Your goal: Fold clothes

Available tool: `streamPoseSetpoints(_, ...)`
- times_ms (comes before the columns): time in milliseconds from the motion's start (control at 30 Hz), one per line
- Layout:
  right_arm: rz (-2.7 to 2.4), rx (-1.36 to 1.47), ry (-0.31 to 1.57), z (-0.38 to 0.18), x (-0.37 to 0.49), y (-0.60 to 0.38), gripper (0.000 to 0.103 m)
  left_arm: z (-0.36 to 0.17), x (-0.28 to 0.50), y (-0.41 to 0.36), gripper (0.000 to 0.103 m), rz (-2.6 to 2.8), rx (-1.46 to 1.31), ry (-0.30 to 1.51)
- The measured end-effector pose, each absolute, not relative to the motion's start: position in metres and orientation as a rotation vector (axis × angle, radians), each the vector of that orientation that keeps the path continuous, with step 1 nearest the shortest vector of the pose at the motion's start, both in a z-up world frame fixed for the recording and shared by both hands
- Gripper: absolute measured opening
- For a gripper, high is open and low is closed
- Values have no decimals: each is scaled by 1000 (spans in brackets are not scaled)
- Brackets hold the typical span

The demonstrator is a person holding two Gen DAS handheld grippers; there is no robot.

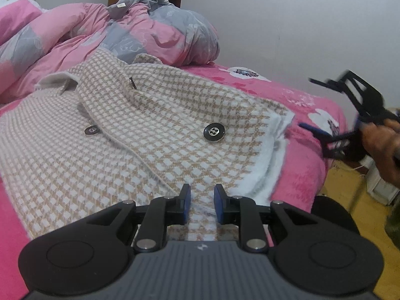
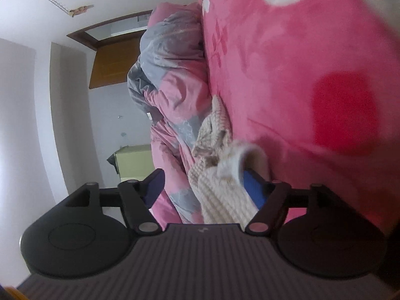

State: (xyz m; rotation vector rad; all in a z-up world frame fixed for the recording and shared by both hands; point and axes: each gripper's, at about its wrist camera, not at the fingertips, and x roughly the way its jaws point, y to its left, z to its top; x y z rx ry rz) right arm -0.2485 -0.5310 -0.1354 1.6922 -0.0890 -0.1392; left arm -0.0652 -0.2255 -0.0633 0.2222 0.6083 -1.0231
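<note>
I see a crumpled pink-and-grey quilt [image 1: 105, 32] heaped on the pink floral bed [image 1: 295, 100], white walls [image 1: 287, 20] and a brown wooden door [image 2: 112, 65] behind.

Bed [image 1: 307, 175] under a bright pink fleece cover with white flower print. Bunched pink-and-grey quilt [image 1: 155, 30] at its far end. Plain white walls [image 1: 287, 20]. Brown wooden door [image 2: 112, 65] behind the quilt. Yellow floor [image 1: 342, 182] beside the bed. Pale green cabinet [image 2: 132, 162] near the wall.

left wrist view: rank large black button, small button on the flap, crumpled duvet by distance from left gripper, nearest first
1. Large black button, just ahead of the left gripper, slightly right.
2. Small button on the flap, farther, up-left.
3. Crumpled duvet, farthest, behind the jacket.
</note>
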Motion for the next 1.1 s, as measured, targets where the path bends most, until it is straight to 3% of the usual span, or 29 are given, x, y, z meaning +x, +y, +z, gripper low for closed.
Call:
streamPoseSetpoints(267,-102,1605,20,-120,-265,-483,73,-60,-60,-214,34,-1040,154,628)
streamPoseSetpoints(600,-96,1357,195,-80,-229,-436,69,-53,-65,-198,34,-1077,130,617)
streamPoseSetpoints(767,-96,1391,175,-85,-225,-439,64,-42,-84,-205,45,-1145,252,479)
streamPoseSetpoints(1100,-170,1416,90,-96,-231,-473,59,-54,-103,-264,42,-1135,578,395)
